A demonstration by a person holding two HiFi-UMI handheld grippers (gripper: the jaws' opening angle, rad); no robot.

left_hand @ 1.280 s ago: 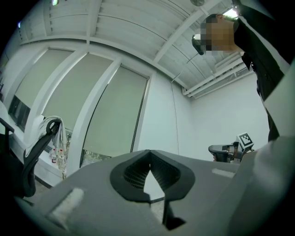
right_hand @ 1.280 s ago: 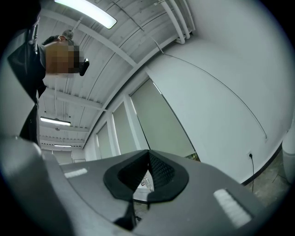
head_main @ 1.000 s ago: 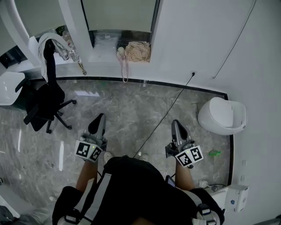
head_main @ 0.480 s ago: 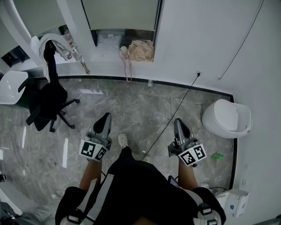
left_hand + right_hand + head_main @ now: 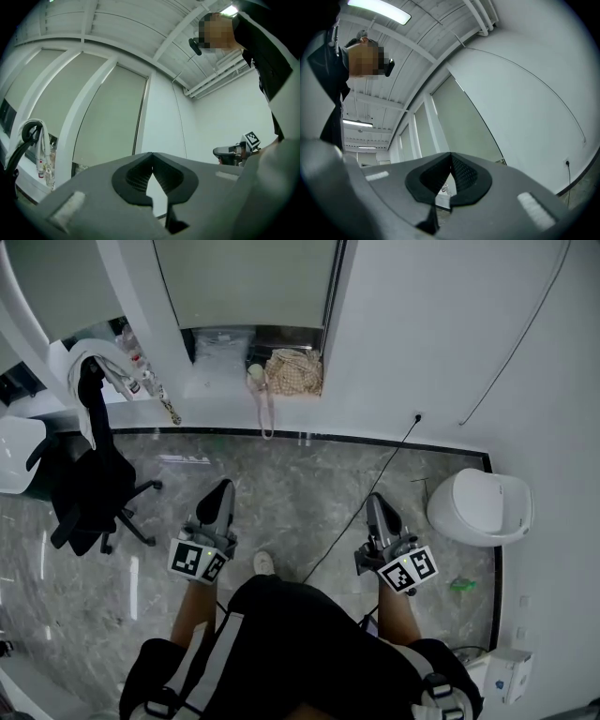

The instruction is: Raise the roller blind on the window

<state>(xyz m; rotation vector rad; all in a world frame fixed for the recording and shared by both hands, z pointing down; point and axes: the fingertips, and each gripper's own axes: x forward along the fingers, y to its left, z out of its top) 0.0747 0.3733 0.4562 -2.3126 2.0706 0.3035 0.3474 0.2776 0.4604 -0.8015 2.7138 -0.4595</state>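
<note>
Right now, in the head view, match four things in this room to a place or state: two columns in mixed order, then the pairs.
1 roller blind
2 black office chair
3 white bin
4 beige bag

a on the windowsill
b on the floor, right side
c lowered almost fully
d on the floor, left side

Pairs: 1-c, 2-d, 3-b, 4-a
</note>
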